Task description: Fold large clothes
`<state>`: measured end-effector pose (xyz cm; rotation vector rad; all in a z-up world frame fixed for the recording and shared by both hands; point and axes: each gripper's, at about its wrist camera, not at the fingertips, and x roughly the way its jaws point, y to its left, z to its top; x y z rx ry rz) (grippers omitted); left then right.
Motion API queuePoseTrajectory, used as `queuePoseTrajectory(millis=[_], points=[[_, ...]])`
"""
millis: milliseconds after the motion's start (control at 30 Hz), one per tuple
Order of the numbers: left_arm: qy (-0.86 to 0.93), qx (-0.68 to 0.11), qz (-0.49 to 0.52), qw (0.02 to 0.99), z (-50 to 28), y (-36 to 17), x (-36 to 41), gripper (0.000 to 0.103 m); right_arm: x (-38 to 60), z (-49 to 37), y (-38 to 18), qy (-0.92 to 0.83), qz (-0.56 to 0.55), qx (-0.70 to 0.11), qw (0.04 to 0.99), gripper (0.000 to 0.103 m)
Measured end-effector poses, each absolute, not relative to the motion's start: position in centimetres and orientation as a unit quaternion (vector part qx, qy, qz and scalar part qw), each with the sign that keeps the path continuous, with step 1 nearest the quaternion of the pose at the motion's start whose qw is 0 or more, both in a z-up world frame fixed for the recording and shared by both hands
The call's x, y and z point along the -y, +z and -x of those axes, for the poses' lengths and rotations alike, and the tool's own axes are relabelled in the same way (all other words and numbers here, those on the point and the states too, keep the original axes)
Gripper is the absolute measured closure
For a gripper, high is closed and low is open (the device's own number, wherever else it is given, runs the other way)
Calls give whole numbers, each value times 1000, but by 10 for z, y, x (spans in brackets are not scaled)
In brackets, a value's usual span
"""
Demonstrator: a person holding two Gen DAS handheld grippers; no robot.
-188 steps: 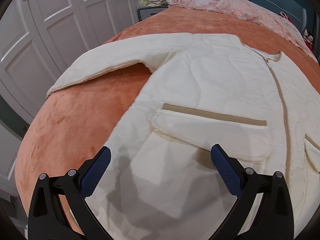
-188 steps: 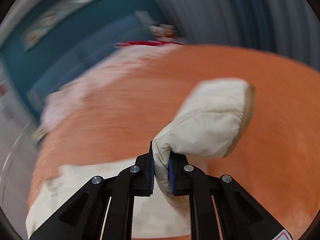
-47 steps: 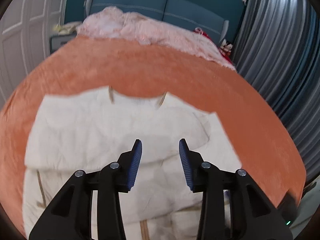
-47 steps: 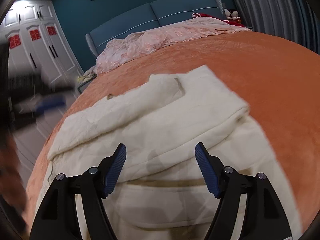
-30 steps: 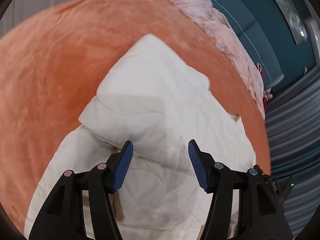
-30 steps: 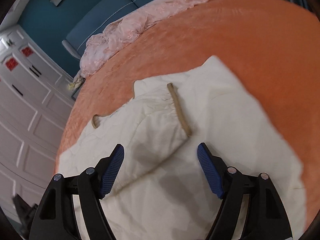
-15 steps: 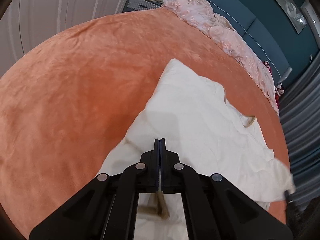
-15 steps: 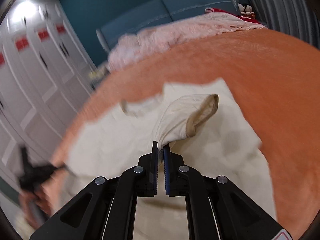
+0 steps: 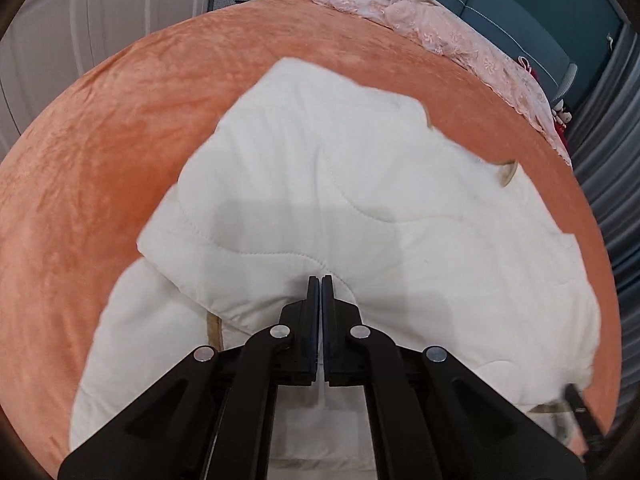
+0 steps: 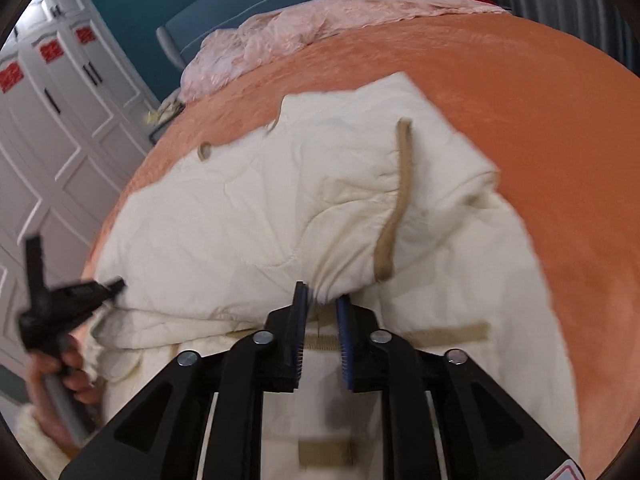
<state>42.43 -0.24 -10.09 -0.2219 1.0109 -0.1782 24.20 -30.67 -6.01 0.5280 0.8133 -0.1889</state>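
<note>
Cream quilted jacket (image 9: 360, 184) lies sleeves-in on the orange bedspread (image 9: 100, 152). Your left gripper (image 9: 321, 292) is pinched tight on the folded side's edge. Your right gripper (image 10: 322, 308), jaws just easing apart, has bunched sleeve (image 10: 360, 240) between its pads, likely laying it down.

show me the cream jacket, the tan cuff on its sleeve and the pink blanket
cream jacket (image 9: 360, 184), left wrist view, on its quilted folded panel
tan cuff (image 10: 394, 216), right wrist view, midway along the band
pink blanket (image 10: 280, 40), right wrist view, on its crumpled middle
</note>
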Motion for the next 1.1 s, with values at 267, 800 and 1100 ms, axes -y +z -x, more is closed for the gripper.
queuePoseTrajectory(millis=[267, 800, 1100], points=[[-78, -450, 73, 887, -413, -110, 9, 103, 312, -262, -16, -150, -197, -329, 911, 82], [-59, -399, 18, 915, -403, -118, 25, 103, 293, -291, -95, -156, -142, -394, 895, 84], [-55, -387, 10, 920, -402, -122, 27, 103, 290, -291, -97, -166, -126, -384, 899, 84]])
